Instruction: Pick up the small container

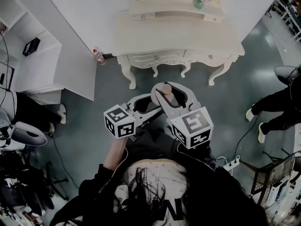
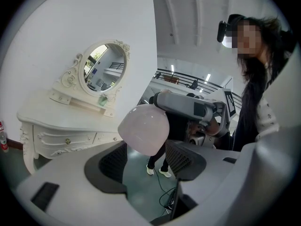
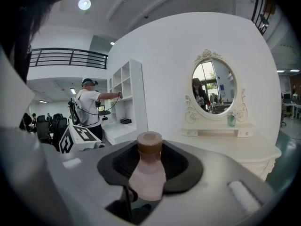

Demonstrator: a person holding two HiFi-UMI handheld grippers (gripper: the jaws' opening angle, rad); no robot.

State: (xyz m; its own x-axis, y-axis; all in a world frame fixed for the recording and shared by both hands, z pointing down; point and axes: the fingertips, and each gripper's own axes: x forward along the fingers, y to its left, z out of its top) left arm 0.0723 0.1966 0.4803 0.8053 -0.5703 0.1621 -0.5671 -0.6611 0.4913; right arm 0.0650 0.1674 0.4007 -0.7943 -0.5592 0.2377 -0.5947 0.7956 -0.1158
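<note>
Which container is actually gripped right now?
The pink brown-capped bottle, clamped in the right gripper. The green one sits on the vanity shelf; the red-labelled bottle is on the floor.

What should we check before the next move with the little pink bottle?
1. Small pink bottle sits between the right gripper pads: ok.
2. Brown cap is on the bottle: ok.
3. Bottle is in the air, away from the dressing table: ok.
4. Left gripper jaws stand apart, with nothing clamped: ok.
5. Left gripper's pads are clear of the bottle's round base: cannot tell.
</note>
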